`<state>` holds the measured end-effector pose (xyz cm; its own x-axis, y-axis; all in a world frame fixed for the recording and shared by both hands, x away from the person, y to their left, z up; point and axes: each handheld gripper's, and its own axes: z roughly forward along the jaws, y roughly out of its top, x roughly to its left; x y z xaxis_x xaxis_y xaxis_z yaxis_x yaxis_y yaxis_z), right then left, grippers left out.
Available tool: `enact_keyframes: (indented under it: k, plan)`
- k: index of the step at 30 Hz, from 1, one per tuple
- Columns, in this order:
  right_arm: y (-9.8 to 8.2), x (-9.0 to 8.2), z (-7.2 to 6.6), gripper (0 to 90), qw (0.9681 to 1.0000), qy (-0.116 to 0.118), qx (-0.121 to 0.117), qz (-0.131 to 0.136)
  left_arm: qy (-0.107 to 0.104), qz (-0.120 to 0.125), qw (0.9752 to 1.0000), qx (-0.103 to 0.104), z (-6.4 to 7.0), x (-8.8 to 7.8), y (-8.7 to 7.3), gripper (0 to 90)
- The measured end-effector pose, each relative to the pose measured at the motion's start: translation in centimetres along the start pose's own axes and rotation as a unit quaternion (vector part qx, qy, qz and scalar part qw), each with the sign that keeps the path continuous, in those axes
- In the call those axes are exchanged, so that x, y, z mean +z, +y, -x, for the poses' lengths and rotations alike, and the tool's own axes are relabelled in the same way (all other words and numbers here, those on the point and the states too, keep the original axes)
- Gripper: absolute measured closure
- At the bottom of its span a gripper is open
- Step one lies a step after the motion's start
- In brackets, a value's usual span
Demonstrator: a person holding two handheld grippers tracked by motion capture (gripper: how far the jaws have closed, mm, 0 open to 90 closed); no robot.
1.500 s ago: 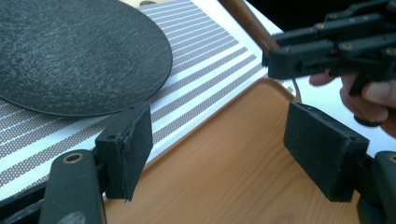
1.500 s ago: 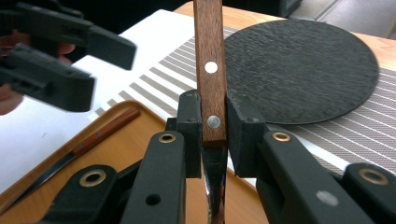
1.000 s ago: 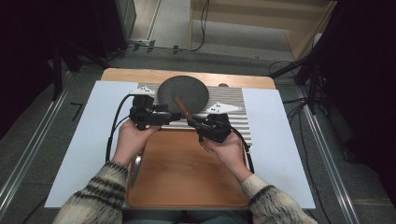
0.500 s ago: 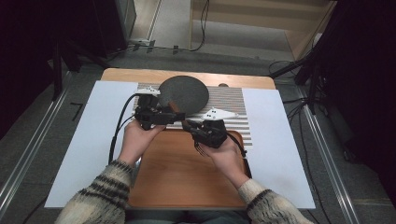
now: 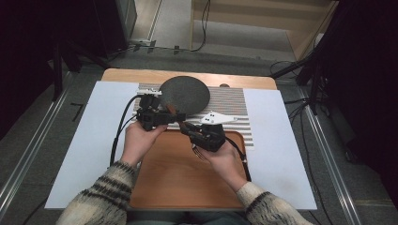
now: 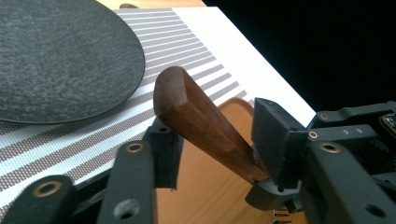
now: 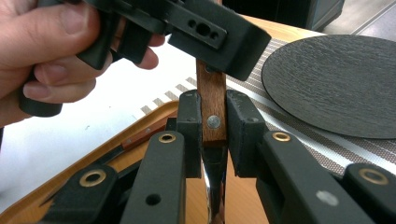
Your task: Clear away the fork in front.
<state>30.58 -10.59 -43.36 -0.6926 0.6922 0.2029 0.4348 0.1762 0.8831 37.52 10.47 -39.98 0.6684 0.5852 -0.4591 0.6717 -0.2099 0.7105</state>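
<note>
Clamping the wooden handle [image 7: 211, 109], the right gripper's [image 7: 212, 135] jaws hold it between the left gripper's [image 6: 215, 140] closing jaws.

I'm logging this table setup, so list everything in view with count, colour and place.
Fork: one, brown wooden handle, metal neck, held above the tray's far edge.
Knife: one, wooden handle, dark blade, lying in the tray.
Round mat: one, dark grey, on the striped mat.
Striped mat: one, white and brown, beyond the tray.
Tray: one, orange-brown wood, nearest the person.
White sheet: one, covering the table.
Left gripper: black, fingers have just been closing around the fork handle's end.
Right gripper: black, clamped on the fork handle.
</note>
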Motion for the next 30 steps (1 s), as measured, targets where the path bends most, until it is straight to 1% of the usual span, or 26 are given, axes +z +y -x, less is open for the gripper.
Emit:
enact_keyframes:
  k: [5,8,9,11,16,19,20,21,23,24,25,26,27,30]
  plan:
    - [-0.1,0.1,-0.1,74.9,1.0,0.0,-0.001,-0.003,-0.02,-0.004,0.9998,-0.009,-0.2,0.0,-0.1,64.8]
    - [-0.1,0.2,-0.1,74.9,1.0,0.001,-0.004,-0.004,-0.037,-0.006,0.9991,-0.018,-0.4,-0.1,-0.1,67.9]
    - [-0.1,0.2,-0.1,75.0,1.0,0.003,-0.005,-0.004,-0.042,-0.003,0.9988,-0.023,-0.5,-0.2,0.0,69.5]
    - [0.0,0.1,-0.1,75.0,1.0,0.005,-0.006,-0.002,-0.056,-0.002,0.9981,-0.024,-0.6,-0.3,0.0,72.4]
    - [0.1,0.0,-0.1,75.0,0.9999,0.009,-0.008,0.002,-0.069,0.005,0.9974,-0.022,-0.5,-0.5,0.0,75.1]
    - [0.1,0.0,-0.2,74.7,0.9999,0.01,-0.014,0.001,-0.086,0.003,0.996,-0.025,-0.5,-0.5,0.0,78.4]
    - [0.1,0.1,-0.2,74.3,0.9998,0.012,-0.014,-0.001,-0.088,0.001,0.9958,-0.023,-0.5,-0.5,0.0,79.7]
    - [0.1,0.1,-0.2,73.8,0.9998,0.015,-0.01,-0.004,-0.085,-0.002,0.9962,-0.02,-0.4,-0.5,0.0,80.1]
    - [0.2,0.2,-0.1,71.8,0.9997,0.022,0.0,-0.012,-0.086,-0.004,0.9962,-0.013,-0.3,-0.6,0.1,80.2]
    - [0.2,0.3,0.0,65.8,0.9995,0.03,0.0,-0.01,-0.085,-0.002,0.9963,-0.012,-0.3,-0.6,0.1,80.1]
    - [0.3,0.3,0.0,63.2,0.9994,0.031,0.0,-0.012,-0.084,-0.002,0.9964,-0.009,-0.3,-0.7,0.1,80.1]
    - [0.3,0.2,0.0,61.9,0.9995,0.03,-0.001,-0.01,-0.082,-0.001,0.9966,-0.007,-0.2,-0.8,0.2,80.1]
    - [0.3,0.1,0.0,59.1,0.9994,0.035,-0.001,-0.006,-0.078,-0.002,0.9969,-0.002,-0.2,-0.9,0.2,80.1]
    - [0.5,-0.2,0.1,55.5,0.9992,0.04,0.0,-0.006,-0.073,0.001,0.9973,0.008,0.0,-1.3,0.4,80.0]
